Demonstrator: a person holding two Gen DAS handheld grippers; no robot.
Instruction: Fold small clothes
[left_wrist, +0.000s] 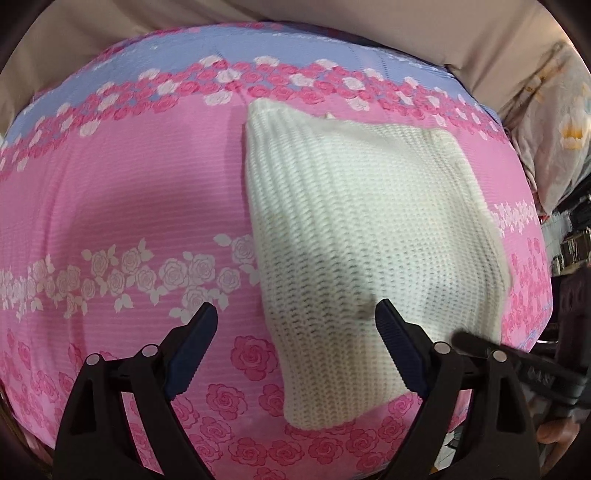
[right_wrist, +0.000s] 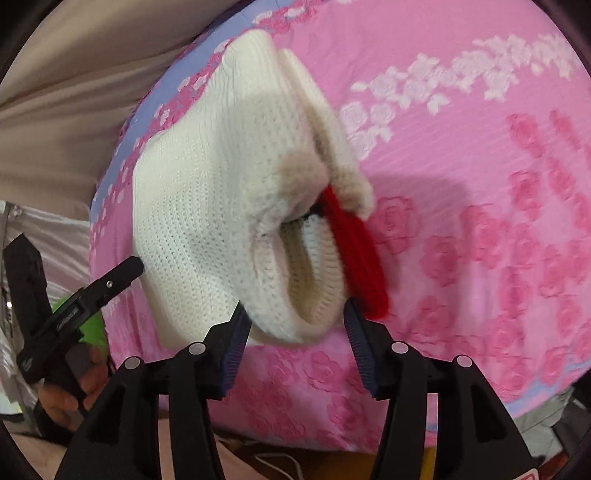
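The white knitted garment (left_wrist: 373, 236) lies folded on the pink bedsheet with roses (left_wrist: 129, 192), and I take it as the landmark for all places here.

In the left wrist view, the left gripper (left_wrist: 295, 317) hangs over the near edge of the garment. Its jaws stand wide apart and hold nothing; the one finger is over the knit, the other is over the sheet beside it. From here the garment looks like a flat, closed packet with ribbed surface. A small dark stain is on the knit close to the gripper. At the right lower corner of the garment a part of the right gripper (left_wrist: 491, 354) comes into the picture.

The right wrist view shows what the left one hides: the open side of the garment (right_wrist: 229, 192). There the layers gape, and a red part (right_wrist: 354, 251) with a little dark trim shows between them. The right gripper (right_wrist: 295, 321) is just at this rounded open edge, with jaws released and the knit lying between the two fingertips, not pressed. The left gripper (right_wrist: 122, 271) shows on the far side of the garment; its tip is at the edge of the knit. Behind the garment a beige cloth (right_wrist: 74, 92) borders the sheet.
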